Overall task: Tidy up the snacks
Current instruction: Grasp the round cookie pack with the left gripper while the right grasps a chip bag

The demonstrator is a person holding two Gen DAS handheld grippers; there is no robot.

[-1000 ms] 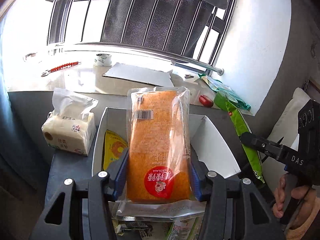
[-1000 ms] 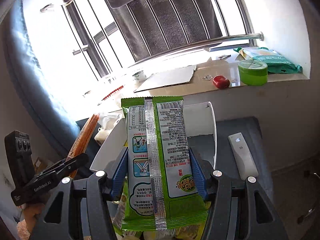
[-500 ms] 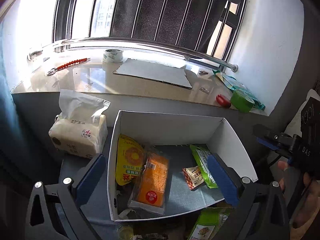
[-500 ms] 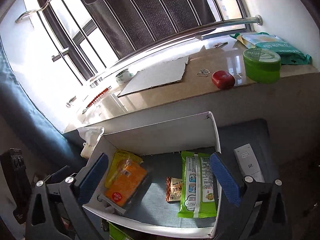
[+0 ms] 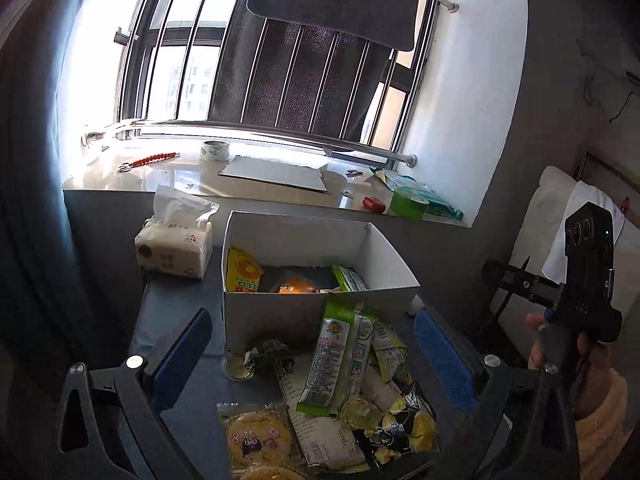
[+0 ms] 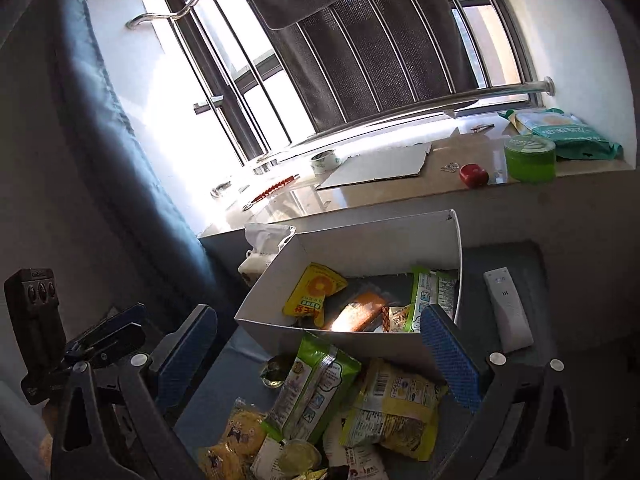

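Observation:
A white cardboard box (image 5: 312, 316) (image 6: 360, 248) stands on the grey table. Inside lie a yellow packet (image 5: 242, 272) (image 6: 312, 294), an orange cake pack (image 5: 296, 286) (image 6: 360, 312) and a green packet (image 5: 349, 278) (image 6: 426, 294). A heap of loose snacks lies in front of the box, with a green packet (image 5: 336, 360) (image 6: 312, 388) on top. My left gripper (image 5: 316, 360) is open and empty above the heap. My right gripper (image 6: 320, 356) is open and empty above the heap, held back from the box.
A tissue pack (image 5: 174, 246) sits left of the box. A white remote (image 6: 508, 310) lies right of it. The windowsill (image 5: 260, 184) behind holds a tape roll (image 5: 215, 151), cardboard sheet, red object (image 6: 474, 175) and green tub (image 6: 530, 158). A blue curtain hangs at left.
Both grippers opened and dropped their packs into the box: the orange cake pack from the left, the green packet from the right. Both then drew back toward the snack heap.

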